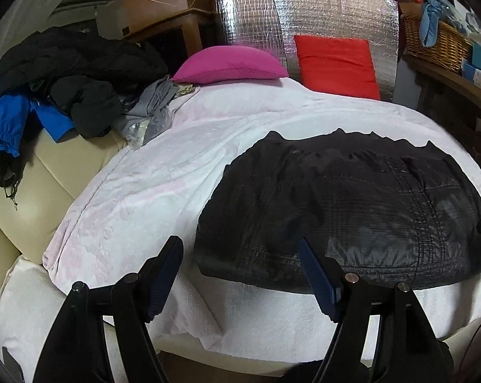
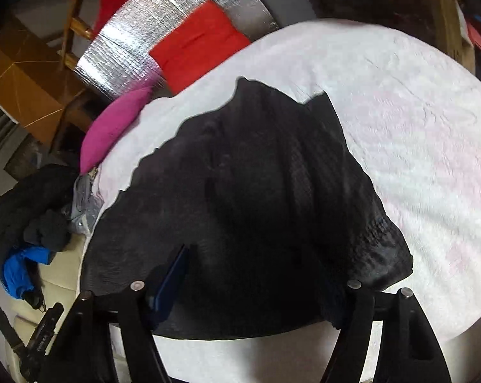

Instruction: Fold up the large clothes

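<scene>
A black quilted garment (image 1: 352, 207) (image 2: 256, 175) lies folded and flat on a white blanket (image 1: 176, 159) (image 2: 416, 127), near the blanket's front edge. My left gripper (image 1: 238, 249) is open and hovers over the garment's near left corner; its right finger (image 1: 313, 271) is above the cloth and its left finger is above bare blanket. My right gripper (image 2: 259, 274) stands open over the garment's near edge, with black cloth below both fingers. Its right finger is hard to make out against the dark fabric. Neither gripper pinches any cloth.
A heap of dark clothes with a blue jacket (image 1: 64, 89) (image 2: 23, 223) lies at the left on a cream cushion. Behind it are a grey garment (image 1: 154, 102), a magenta pillow (image 1: 230, 63) (image 2: 112, 127), a red cushion (image 1: 336, 63) (image 2: 199, 44) and a silver foil panel (image 1: 336, 9). A wicker basket (image 1: 432, 41) sits back right.
</scene>
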